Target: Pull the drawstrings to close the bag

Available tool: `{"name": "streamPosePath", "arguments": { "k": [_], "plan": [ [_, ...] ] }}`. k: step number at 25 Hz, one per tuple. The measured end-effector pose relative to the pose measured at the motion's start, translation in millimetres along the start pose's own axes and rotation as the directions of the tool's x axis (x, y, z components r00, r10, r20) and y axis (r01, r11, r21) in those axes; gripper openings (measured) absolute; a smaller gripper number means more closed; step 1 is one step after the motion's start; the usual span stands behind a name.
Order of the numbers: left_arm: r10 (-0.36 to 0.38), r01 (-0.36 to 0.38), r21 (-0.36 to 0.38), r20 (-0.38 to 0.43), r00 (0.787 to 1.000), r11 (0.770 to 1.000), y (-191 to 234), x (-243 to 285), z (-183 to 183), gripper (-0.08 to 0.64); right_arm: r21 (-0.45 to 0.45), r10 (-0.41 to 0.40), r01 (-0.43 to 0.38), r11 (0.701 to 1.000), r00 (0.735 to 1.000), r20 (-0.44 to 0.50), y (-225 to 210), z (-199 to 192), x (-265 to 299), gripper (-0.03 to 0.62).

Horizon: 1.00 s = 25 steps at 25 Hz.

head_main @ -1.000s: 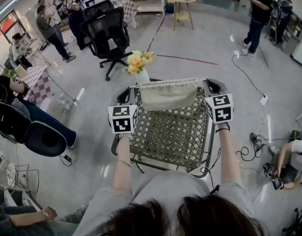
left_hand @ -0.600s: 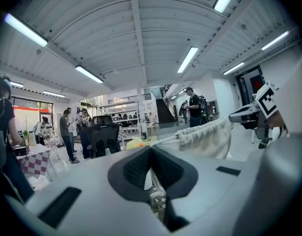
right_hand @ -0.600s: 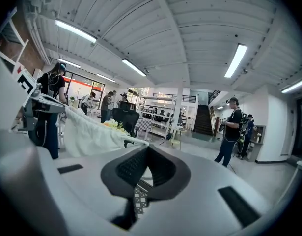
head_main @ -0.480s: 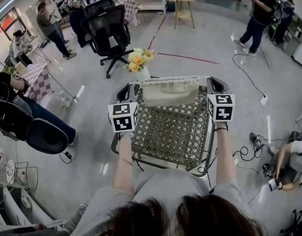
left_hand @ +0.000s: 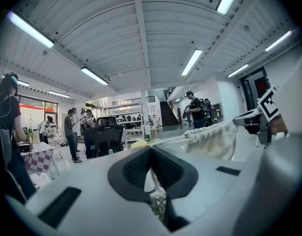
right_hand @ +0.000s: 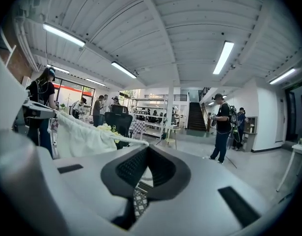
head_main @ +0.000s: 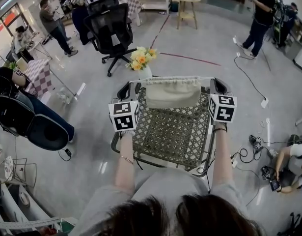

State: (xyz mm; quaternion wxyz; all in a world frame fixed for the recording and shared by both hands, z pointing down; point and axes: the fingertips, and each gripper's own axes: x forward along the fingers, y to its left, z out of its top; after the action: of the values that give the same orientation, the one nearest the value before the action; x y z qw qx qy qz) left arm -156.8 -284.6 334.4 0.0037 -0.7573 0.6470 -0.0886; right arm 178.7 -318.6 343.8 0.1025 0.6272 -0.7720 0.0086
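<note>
Two hand-held grippers are shown in the head view at opposite sides of a cream drawstring bag point(head_main: 173, 93), which is suspended between them above a lattice-topped table point(head_main: 165, 136). The left gripper point(head_main: 126, 88) is placed at the bag's left edge and the right gripper point(head_main: 217, 82) at its right edge, each with its marker cube turned toward the camera. The bag's mouth is seen gathered into folds along a drawstring point(head_main: 205, 78), which is stretched in a nearly straight line from one gripper's tip to the other's. In the left gripper view, the jaws of the left gripper point(left_hand: 150, 149) are seen pressed together on the drawstring point(left_hand: 169, 140), which is led off to the right to the bag point(left_hand: 214, 139). In the right gripper view, the jaws of the right gripper point(right_hand: 147, 148) are likewise closed on the drawstring point(right_hand: 129, 140), which is led off to the left to the bag point(right_hand: 82, 136). Beyond the bag, just past the table's far rim, a bunch of yellow and white flowers point(head_main: 141, 58) is visible, and a black office chair point(head_main: 109, 31) is seen farther back on the floor.
</note>
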Motion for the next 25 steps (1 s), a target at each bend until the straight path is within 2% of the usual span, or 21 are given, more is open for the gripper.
{"name": "streamPosePath", "arguments": {
  "k": [16,25],
  "plan": [
    [0.021,-0.020,-0.035,0.025,0.999,0.999,6,0,1,0.028,0.098,-0.073,0.070,0.993,0.997,0.023,-10,-2,-1,0.023],
    [0.032,-0.030,-0.042,0.039,0.999,0.999,10,-1,1,0.028,0.116,-0.096,0.092,0.989,0.995,0.031,-11,-3,-2,0.023]
  ]
}}
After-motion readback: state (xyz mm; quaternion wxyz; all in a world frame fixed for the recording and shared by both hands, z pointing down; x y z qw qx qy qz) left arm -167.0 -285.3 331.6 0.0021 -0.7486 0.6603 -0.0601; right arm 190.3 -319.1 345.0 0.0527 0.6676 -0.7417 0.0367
